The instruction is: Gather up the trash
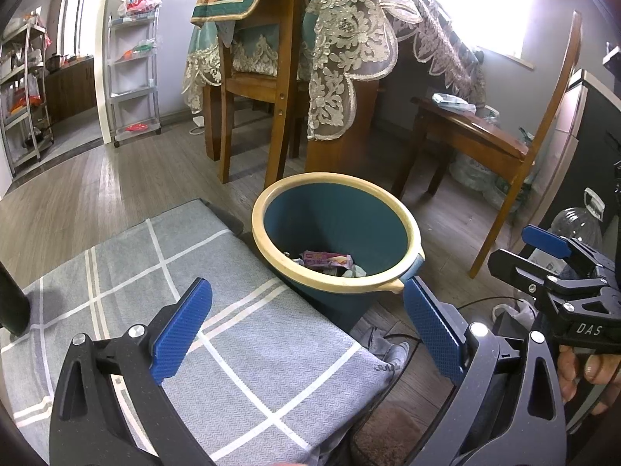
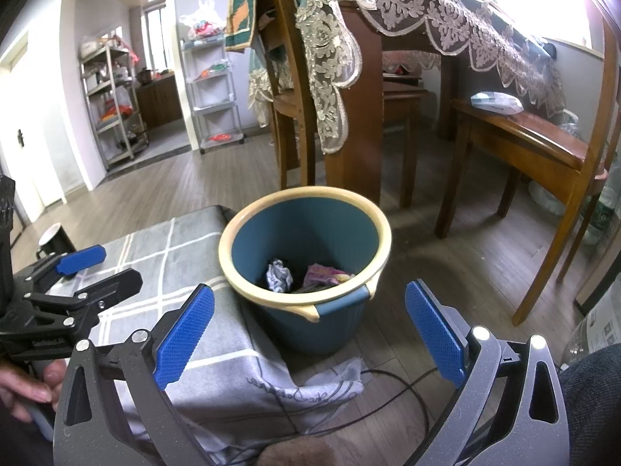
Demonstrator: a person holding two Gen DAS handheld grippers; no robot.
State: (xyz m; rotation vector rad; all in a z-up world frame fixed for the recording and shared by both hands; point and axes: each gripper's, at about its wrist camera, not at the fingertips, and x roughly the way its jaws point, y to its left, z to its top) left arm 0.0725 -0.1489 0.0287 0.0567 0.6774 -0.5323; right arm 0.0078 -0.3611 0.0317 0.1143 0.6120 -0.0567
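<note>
1. Blue plastic bin with cream rim (image 2: 248, 283): stands on wood floor beside grey checked cloth (image 2: 229, 345); holds crumpled white paper (image 2: 278, 275) and pink wrapper (image 2: 324, 273).
2. Left gripper (image 1: 306, 326), right gripper (image 2: 308, 330): jaws spread wide, empty.
3. Step judged: between deposits; next calls for locating further trash.

The right claw (image 2: 308, 334) gapes wide and empty above the floor, its blue pads (image 2: 184, 336) apart. Just ahead stands a blue bin (image 2: 306, 310) (cream rim), holding a crumpled paper ball (image 2: 278, 275) and a pink wrapper (image 2: 324, 273). The left claw (image 2: 87, 268) sits over the checked grey cloth (image 2: 155, 256).
</note>
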